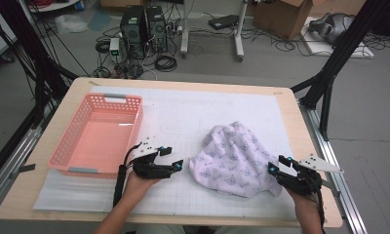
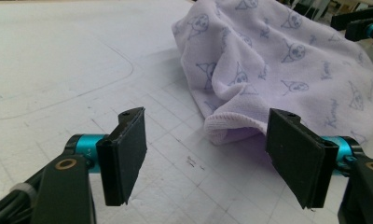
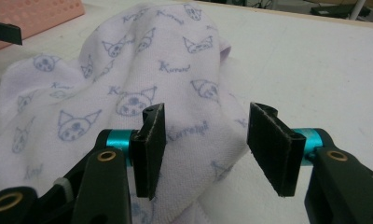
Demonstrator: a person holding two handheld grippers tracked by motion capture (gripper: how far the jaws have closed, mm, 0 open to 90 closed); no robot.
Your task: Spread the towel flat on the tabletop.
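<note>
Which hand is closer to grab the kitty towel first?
Probably the right. The right hand-held gripper is open with the towel already between its jaws at the edge. The left hand-held gripper is open too, but white mat still separates it from the towel.

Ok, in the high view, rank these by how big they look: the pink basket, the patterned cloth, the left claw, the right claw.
1. Pink basket, largest.
2. Patterned cloth, a bit smaller in footprint, though crumpled.
3. Left claw and right claw: both far smaller and look about alike, so I won't rank one above the other.
</note>
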